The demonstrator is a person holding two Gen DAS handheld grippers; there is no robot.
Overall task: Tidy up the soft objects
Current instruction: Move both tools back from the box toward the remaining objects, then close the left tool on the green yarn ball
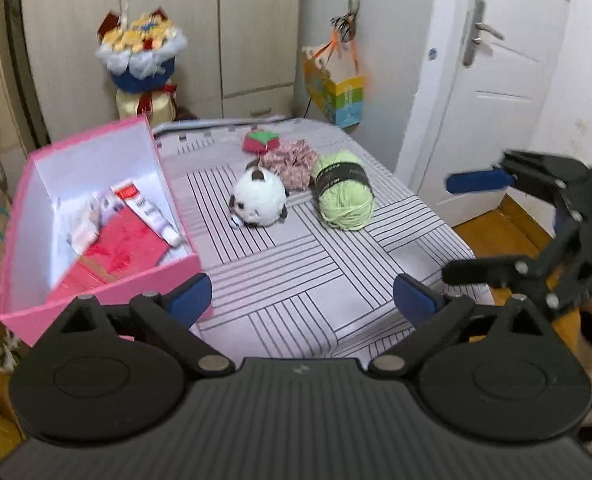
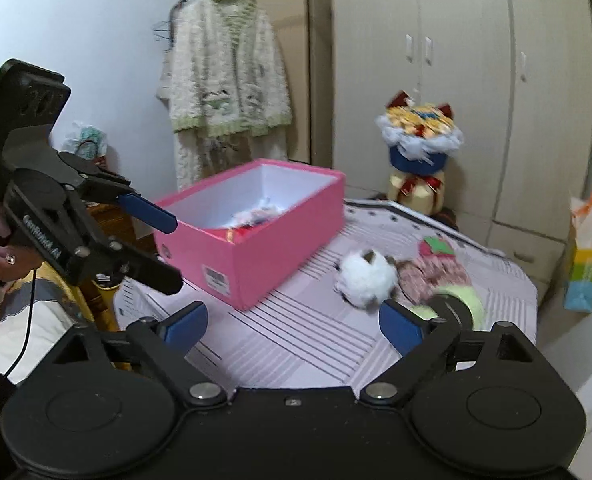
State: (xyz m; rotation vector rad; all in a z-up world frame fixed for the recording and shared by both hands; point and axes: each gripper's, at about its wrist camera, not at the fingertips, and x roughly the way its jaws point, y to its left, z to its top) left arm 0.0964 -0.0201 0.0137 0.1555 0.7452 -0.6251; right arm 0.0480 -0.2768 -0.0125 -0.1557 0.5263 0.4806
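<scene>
A white plush toy [image 1: 258, 199] lies on the striped table cover [image 1: 296, 280], beside a pink scrunchie [image 1: 292, 162], a green yarn ball [image 1: 344, 190] and a red-green soft item [image 1: 262, 141]. A pink box [image 1: 96, 292] with tubes and red packets stands at left. My left gripper [image 1: 302, 300] is open and empty above the table's near edge. My right gripper [image 2: 294, 322] is open and empty; it also shows in the left wrist view [image 1: 474, 226] at right. In the right wrist view the plush [image 2: 366, 276], scrunchie [image 2: 432, 276], yarn [image 2: 462, 306] and box [image 2: 256, 256] show.
A flower bouquet [image 1: 142, 60] stands behind the table by the wardrobe. A colourful gift bag [image 1: 338, 92] hangs at the back right, near a white door [image 1: 496, 80]. A cardigan [image 2: 224, 80] hangs on the wall behind the box.
</scene>
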